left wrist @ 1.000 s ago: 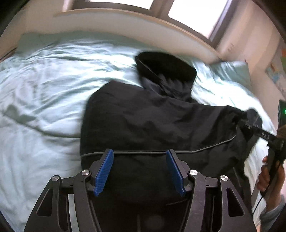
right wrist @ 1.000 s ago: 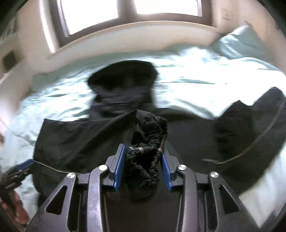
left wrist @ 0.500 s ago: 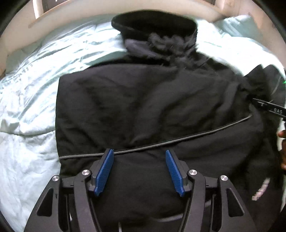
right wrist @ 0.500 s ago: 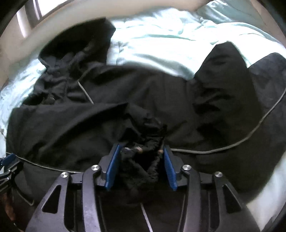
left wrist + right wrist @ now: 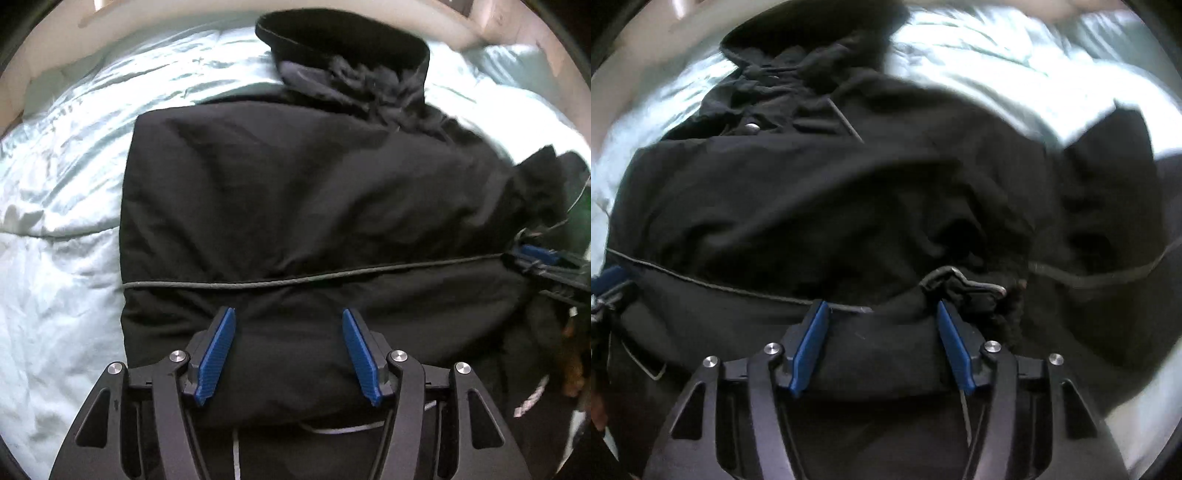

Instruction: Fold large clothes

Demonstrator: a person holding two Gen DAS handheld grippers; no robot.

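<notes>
A black hooded jacket [image 5: 295, 203] lies on the bed with its hood [image 5: 343, 40] at the far end. A grey piping line [image 5: 295, 282] crosses it. My left gripper [image 5: 286, 314] points down at the near hem, and a thick fold of jacket fills its wide jaws from pad to pad. In the right wrist view my right gripper [image 5: 881, 306] is opening over the same jacket [image 5: 831, 203]. The bunched cuff [image 5: 964, 288] lies just outside its right pad, with only flat body fabric between the pads. Each gripper also shows at the other view's edge: the right gripper [image 5: 539, 254] and the left gripper [image 5: 609, 277].
Pale blue-green bedding [image 5: 55, 295] surrounds the jacket on the left and far sides. A pillow [image 5: 517, 62] lies at the far right by the headboard. More black jacket fabric [image 5: 1108, 184] is spread to the right.
Both grippers have come down close to the jacket. The right jaws have widened and the bunched cuff they pinched now lies beside the right pad. The left jaws keep the same width.
</notes>
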